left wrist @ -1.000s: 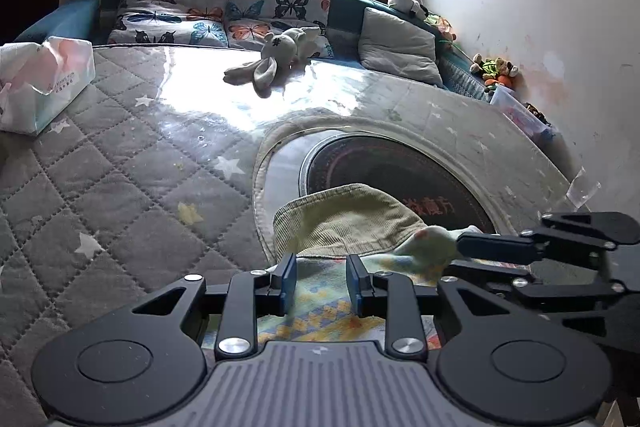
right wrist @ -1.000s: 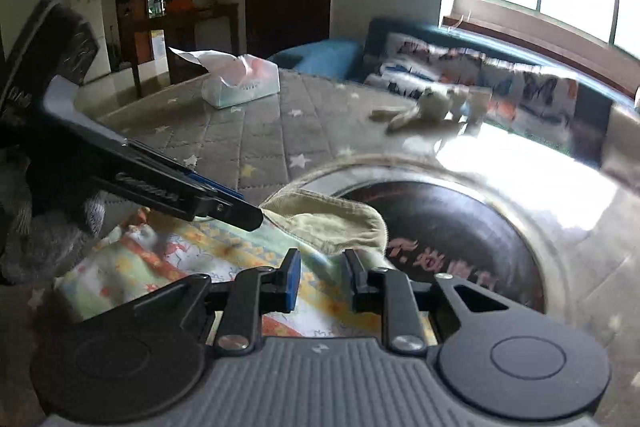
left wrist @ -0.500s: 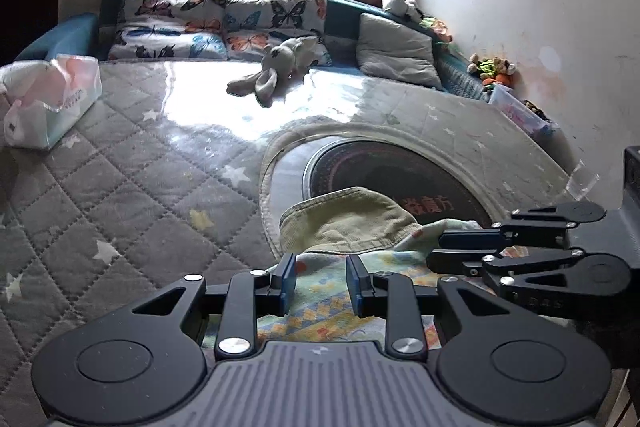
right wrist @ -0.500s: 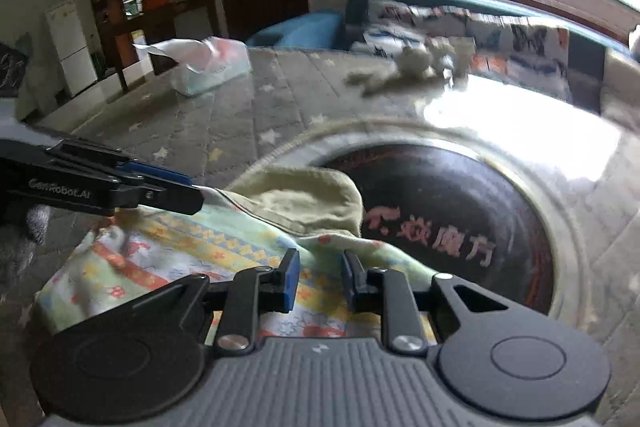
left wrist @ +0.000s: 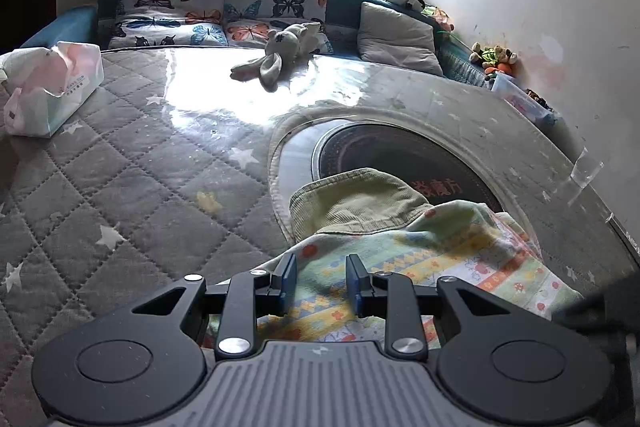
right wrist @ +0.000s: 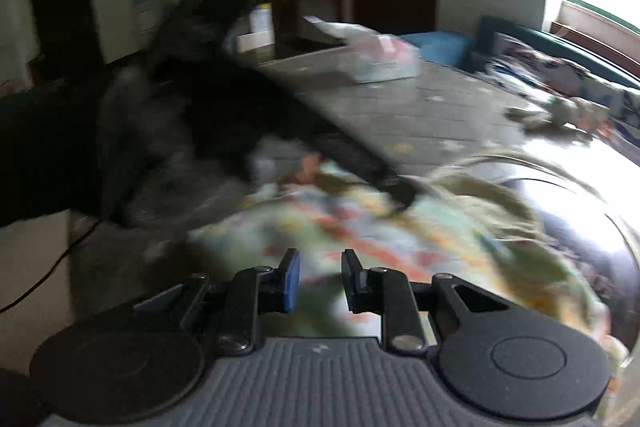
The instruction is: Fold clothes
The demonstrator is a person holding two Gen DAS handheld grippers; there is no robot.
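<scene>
Two matching black-and-grey handheld grippers

The left gripper (left wrist: 321, 283) and right gripper (right wrist: 316, 281) each have a ribbed grey body, black round-hubbed linkage arms, silver screws and blue-padded fingertips (left wrist: 289, 281).

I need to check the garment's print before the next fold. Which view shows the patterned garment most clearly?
The left wrist view: the patterned garment is sharp there, its print and olive corduroy collar readable. The right wrist view shows it too, but smeared by motion blur.

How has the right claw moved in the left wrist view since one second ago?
Yes. It has left its place over the black round plate toward the picture's lower right edge; only a dark blur remains there.
</scene>
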